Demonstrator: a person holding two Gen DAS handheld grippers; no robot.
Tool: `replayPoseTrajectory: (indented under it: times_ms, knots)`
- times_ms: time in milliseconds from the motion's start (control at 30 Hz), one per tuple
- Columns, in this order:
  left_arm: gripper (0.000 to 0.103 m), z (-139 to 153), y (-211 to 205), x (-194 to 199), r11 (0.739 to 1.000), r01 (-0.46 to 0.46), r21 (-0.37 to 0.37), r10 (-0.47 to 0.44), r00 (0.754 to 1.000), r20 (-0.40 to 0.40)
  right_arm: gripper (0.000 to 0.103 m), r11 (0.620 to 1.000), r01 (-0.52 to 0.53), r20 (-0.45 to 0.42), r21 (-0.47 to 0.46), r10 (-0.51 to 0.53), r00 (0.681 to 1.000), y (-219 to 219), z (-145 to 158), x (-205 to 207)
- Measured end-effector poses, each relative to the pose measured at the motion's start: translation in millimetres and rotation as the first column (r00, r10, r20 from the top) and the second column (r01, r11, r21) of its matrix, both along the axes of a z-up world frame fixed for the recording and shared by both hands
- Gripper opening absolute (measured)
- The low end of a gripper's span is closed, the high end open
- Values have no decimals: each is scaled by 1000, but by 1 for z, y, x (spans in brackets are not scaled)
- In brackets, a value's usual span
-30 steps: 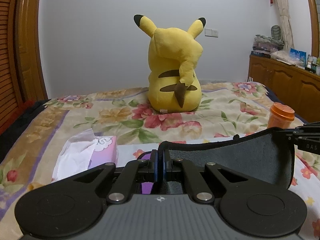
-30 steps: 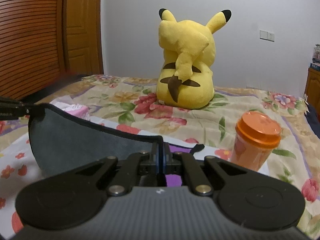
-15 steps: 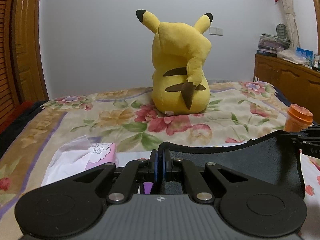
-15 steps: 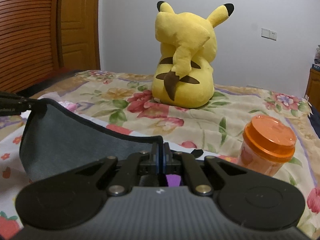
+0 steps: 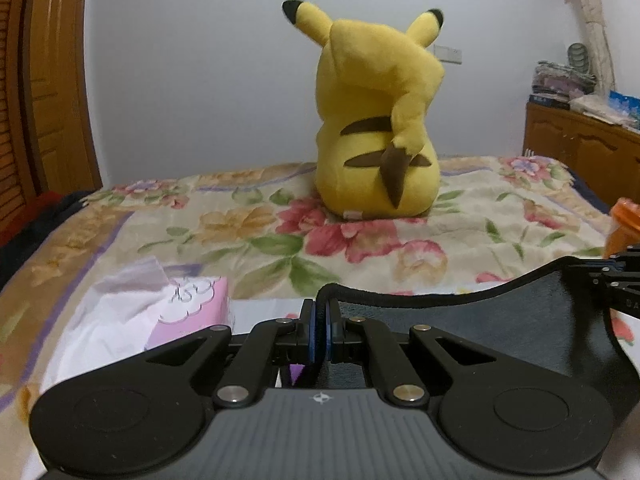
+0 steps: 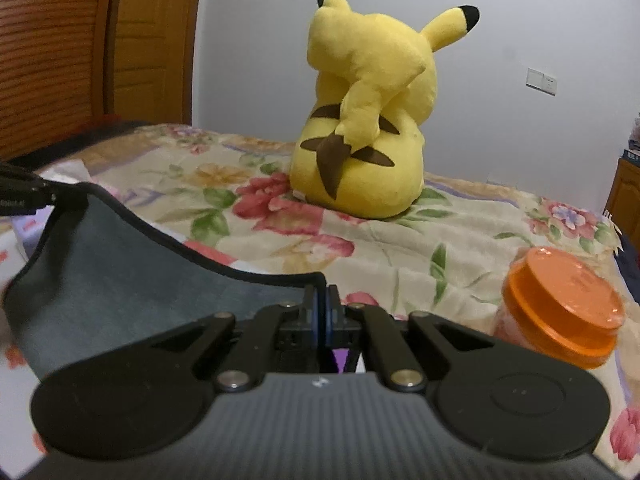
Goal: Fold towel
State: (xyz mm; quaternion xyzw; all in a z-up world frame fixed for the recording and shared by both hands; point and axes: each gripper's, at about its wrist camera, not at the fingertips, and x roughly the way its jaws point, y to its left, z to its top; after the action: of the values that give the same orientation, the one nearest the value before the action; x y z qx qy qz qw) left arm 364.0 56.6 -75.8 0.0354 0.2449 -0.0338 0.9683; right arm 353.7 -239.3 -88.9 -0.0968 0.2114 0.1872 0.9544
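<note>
A dark grey towel (image 5: 480, 324) with a black hem hangs stretched between my two grippers above the floral bed. My left gripper (image 5: 320, 312) is shut on one top corner of the towel. My right gripper (image 6: 320, 308) is shut on the other top corner, and the towel (image 6: 120, 264) spreads to its left. In the left wrist view the right gripper (image 5: 612, 276) shows at the right edge. In the right wrist view the left gripper (image 6: 24, 196) shows at the left edge. The towel's lower part is hidden behind the gripper bodies.
A big yellow Pikachu plush (image 5: 376, 128) sits mid-bed on the floral bedspread (image 5: 248, 232). A pink tissue box (image 5: 180, 304) lies at the left. An orange-lidded jar (image 6: 560, 308) stands at the right. A wooden cabinet (image 5: 580, 148) stands far right, a wooden door (image 6: 148, 40) left.
Both grippers have moved forward over the bed with the towel held between them; the plush looms larger. The tissue box and jar have slid outward in the views.
</note>
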Motion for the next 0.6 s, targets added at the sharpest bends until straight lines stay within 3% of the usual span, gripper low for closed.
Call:
replayPoseTrajectory:
  times_ms: [600]
  knots:
    - [10, -37, -1, 26, 999, -26, 28, 28, 998, -64, 6, 998, 65, -83, 21, -63, 995, 0, -41, 27]
